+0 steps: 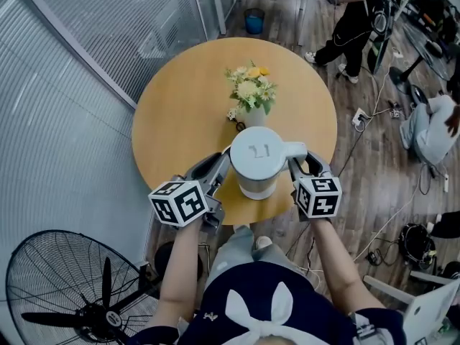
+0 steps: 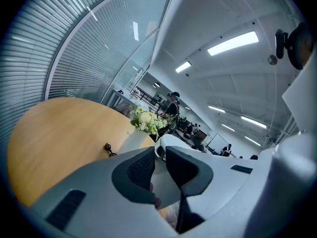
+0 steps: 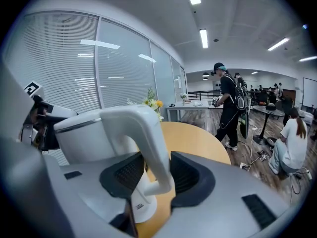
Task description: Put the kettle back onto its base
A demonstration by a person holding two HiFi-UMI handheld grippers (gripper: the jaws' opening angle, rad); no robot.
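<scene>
A white electric kettle [image 1: 257, 157] hangs between both grippers over the near edge of the round wooden table [image 1: 187, 99]. My right gripper [image 1: 296, 165] is shut on the kettle's curved handle [image 3: 148, 138], which runs up between its pads. My left gripper [image 1: 223, 167] grips the opposite side, and a white part of the kettle [image 2: 159, 155] fills the narrow gap between its pads. In the right gripper view a wider white foot [image 3: 141, 209] shows under the kettle body [image 3: 84, 138]. I cannot tell whether it is the base or part of the kettle.
A white vase of yellow and white flowers [image 1: 251, 92] stands just behind the kettle, with a small black object [image 1: 238, 126] at its foot. A black floor fan [image 1: 65, 286] is at the lower left. A glass wall with blinds runs along the left. People [image 1: 356, 20] and cables are at the right.
</scene>
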